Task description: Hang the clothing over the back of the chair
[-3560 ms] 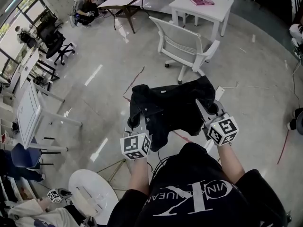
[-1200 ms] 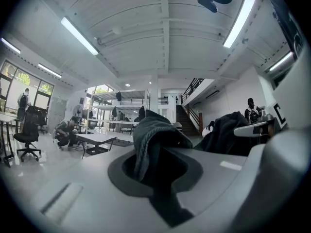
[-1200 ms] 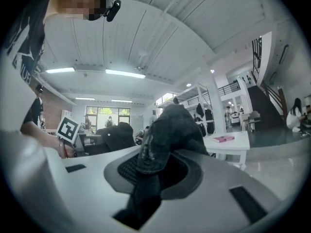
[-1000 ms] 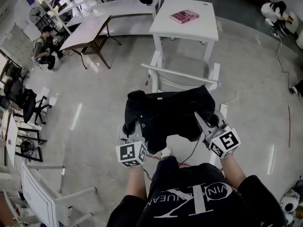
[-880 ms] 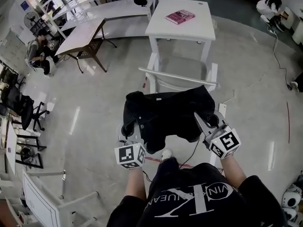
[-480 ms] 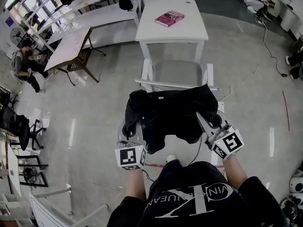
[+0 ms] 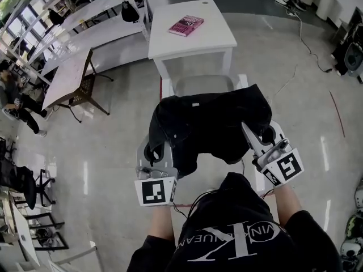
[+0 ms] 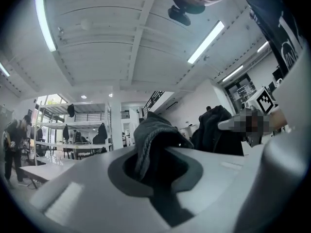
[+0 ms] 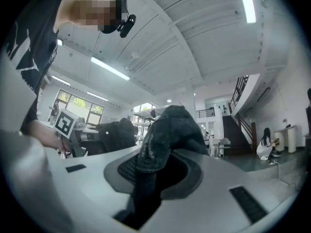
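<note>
The black clothing (image 7: 210, 123) hangs spread between my two grippers, in front of the person's chest. My left gripper (image 7: 153, 150) is shut on its left edge, and a grey fold of the clothing (image 8: 151, 142) bulges out from the left gripper (image 8: 155, 166). My right gripper (image 7: 262, 135) is shut on the right edge, where a dark wad of cloth (image 9: 167, 130) stands up out of the right gripper (image 9: 154, 171). The white chair (image 7: 204, 84) stands just beyond and below the clothing. Only its seat and arm ends show; its back is hidden under the cloth.
A white table (image 7: 215, 40) with a pink book (image 7: 186, 25) stands right behind the chair. A wooden-legged table (image 7: 69, 75) and long white benches lie to the left, with a seated person (image 7: 12, 95) at the far left edge. Glossy floor lies on both sides.
Both grippers have carried the clothing up and forward towards the chair. The chair back, visible beyond the cloth a second ago, is now covered from view by it.
</note>
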`<state>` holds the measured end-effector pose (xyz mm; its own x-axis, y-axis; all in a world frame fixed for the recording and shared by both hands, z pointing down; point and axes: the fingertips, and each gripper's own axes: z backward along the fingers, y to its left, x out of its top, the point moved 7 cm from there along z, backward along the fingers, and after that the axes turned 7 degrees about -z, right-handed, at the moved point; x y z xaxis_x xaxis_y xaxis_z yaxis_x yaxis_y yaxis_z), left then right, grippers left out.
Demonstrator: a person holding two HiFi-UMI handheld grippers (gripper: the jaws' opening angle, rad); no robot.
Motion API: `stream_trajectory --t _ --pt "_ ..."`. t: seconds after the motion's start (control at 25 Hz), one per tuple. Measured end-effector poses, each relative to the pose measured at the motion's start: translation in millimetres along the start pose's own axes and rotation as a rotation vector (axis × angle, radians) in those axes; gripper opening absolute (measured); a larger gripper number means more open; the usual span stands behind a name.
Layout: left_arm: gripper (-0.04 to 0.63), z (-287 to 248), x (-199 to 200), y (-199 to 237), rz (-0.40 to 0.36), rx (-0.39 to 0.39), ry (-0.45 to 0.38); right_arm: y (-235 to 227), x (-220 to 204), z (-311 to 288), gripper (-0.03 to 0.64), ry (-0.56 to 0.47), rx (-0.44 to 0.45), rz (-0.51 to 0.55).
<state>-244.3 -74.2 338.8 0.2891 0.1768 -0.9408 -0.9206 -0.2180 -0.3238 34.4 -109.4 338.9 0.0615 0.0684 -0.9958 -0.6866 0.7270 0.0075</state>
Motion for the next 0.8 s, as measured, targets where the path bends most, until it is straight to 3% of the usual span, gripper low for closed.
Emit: stream_trajectory --t 0.24,0.36,0.52,0.8 --pt "0.052 -36.4 69.4 25.3 0.085 0.004 -0.111 -22.9 63.3 -15.8 0.094 -0.106 -0.034 0.042" --pt "0.052 -66.5 86.0 42.1 0.079 0.002 -0.142 -42.8 86.2 -36.7 0.094 -0.133 -0.044 0.061" --pt "0.052 -103.0 73.6 58.5 0.067 0.018 -0.122 -74.5 87.2 -66.1 0.094 -0.117 -0.063 0.048" --pt "0.052 -169.6 20.0 57.4 0.123 0.004 -0.016 -129.9 46.5 -110.9 0.094 -0.021 -0.135 -0.056"
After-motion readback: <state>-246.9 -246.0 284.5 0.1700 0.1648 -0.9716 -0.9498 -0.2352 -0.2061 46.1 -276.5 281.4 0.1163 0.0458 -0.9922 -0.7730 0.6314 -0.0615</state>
